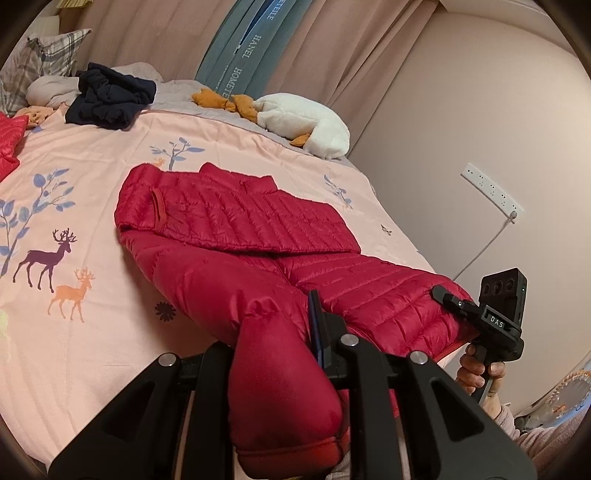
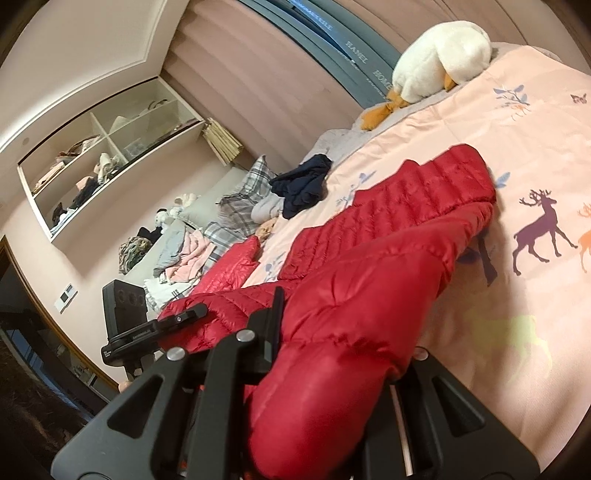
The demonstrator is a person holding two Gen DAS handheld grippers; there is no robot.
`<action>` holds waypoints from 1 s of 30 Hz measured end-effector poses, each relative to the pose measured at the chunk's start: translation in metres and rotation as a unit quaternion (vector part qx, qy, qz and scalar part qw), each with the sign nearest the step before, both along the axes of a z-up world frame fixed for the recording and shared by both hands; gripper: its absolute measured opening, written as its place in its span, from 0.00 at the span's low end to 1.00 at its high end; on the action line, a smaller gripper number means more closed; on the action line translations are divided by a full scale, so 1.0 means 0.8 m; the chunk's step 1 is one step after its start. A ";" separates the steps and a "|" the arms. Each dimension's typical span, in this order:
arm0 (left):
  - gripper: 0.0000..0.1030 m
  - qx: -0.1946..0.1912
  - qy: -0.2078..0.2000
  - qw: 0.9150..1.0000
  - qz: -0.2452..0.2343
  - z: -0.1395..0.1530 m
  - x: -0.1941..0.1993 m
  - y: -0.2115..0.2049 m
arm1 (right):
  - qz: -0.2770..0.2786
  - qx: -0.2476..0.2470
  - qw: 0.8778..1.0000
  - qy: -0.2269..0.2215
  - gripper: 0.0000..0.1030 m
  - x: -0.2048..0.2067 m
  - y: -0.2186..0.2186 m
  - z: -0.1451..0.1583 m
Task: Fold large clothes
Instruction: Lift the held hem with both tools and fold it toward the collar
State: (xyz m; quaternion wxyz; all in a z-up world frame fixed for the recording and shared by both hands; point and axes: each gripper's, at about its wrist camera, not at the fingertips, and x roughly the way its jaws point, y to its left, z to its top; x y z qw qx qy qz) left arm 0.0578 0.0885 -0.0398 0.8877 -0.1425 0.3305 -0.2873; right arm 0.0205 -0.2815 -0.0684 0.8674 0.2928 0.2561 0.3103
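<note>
bed cover (image 1: 110, 155) is pink with deer and tree prints. white plush goose (image 1: 303, 122) with orange feet lies at the far edge near the curtain (image 1: 147, 33). dark navy garment (image 1: 110, 96) crumpled near the plaid pillows (image 1: 44, 55). second red quilted piece (image 1: 9, 144) at the left edge. white power strip (image 1: 491, 188) on the wall, cable hanging. right view: open wall shelf (image 2: 99, 158) stuffed with clothes, more clothes piled (image 2: 184, 254) below it.

Left finger of left gripper (image 1: 295, 332) buried under bunched red down jacket (image 1: 236, 221). Second red garment (image 1: 11, 144) cut off at left edge. Shelf (image 2: 107, 155) contents too small to identify. 1 hand (image 1: 476, 369) partly hidden behind right gripper (image 1: 443, 295).
</note>
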 end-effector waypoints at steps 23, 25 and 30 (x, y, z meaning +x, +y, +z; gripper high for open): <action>0.17 0.001 -0.066 0.998 -0.016 0.046 -0.011 0.002 | 0.033 0.036 0.996 -0.078 0.13 -0.030 -0.011 0.046; 0.17 0.000 -0.073 0.997 -0.018 0.052 -0.013 0.003 | 0.036 0.036 0.995 -0.086 0.13 -0.034 -0.012 0.051; 0.17 0.000 -0.092 0.995 -0.023 0.063 -0.022 0.006 | 0.047 0.037 0.993 -0.107 0.13 -0.040 -0.011 0.065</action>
